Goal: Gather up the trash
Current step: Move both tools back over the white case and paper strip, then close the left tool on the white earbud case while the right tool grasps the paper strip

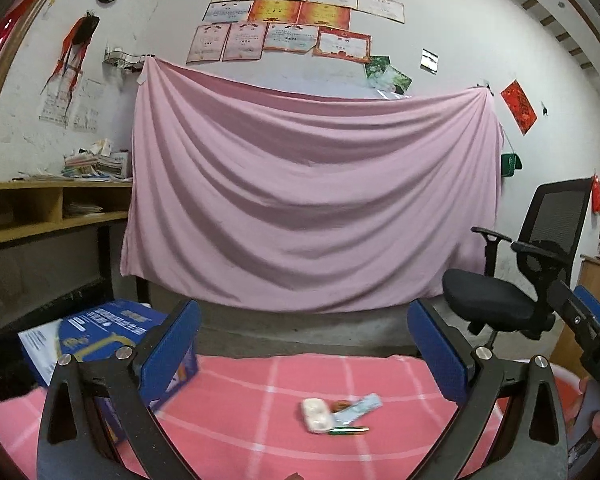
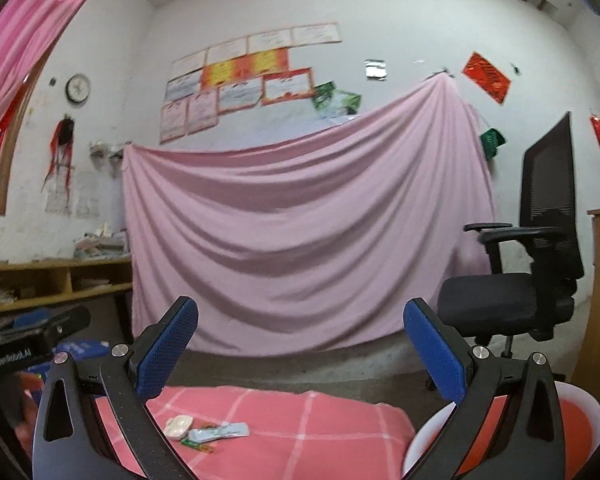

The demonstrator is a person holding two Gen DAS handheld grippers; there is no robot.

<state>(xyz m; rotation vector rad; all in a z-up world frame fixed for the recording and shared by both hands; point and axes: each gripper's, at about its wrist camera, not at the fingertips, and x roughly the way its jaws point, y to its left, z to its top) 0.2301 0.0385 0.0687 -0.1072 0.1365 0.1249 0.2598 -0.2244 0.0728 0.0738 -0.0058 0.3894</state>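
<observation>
The trash (image 1: 336,414) lies below and ahead of the left tongs (image 1: 302,348), wrapper (image 1: 358,408) slanting up-right; right tongs (image 2: 300,354) released too, empty, farther off.

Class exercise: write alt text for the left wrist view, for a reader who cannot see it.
The open left hand-held gripper hangs over a pink checked cloth holding a small trash pile: a white blister tray, a pale wrapper and a green sliver. A pink sheet drapes the wall behind.
</observation>
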